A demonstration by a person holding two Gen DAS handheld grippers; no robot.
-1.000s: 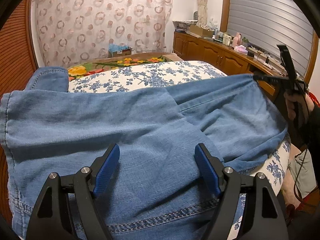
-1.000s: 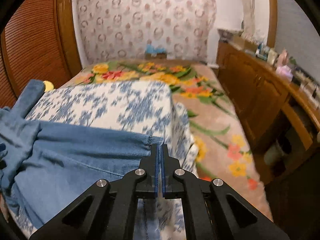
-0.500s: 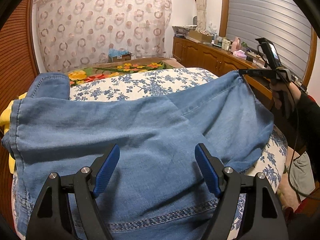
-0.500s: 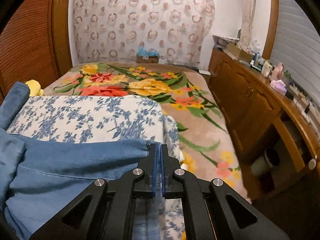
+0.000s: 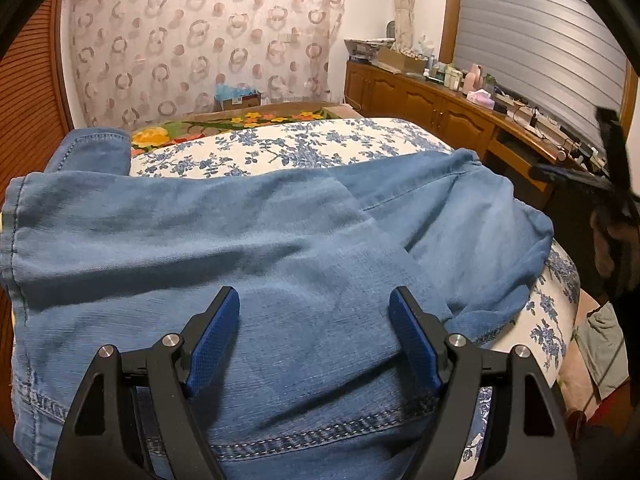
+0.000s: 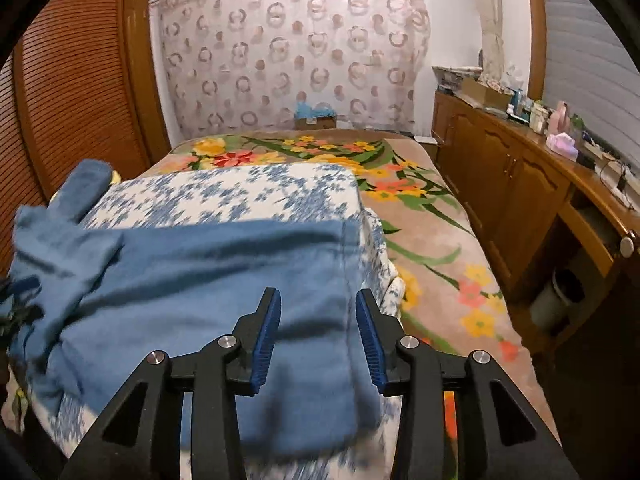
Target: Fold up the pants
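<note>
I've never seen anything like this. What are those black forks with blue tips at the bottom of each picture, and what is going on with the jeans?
Each fork is a hand-held gripper with its own camera looking along two blue-padded fingers. One picture comes from the left gripper, the other from the right gripper. No robot: a person holds both. The blue denim pants lie across a flowered blue-and-white cushion on a bed. Both grippers are open, holding nothing, hovering over the cloth. In the left view, the dark blurred shape at the right edge is the other gripper.

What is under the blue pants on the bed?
Under the pants lies a white quilt with blue flowers, visible around them. What the denim itself covers cannot be seen.
</note>
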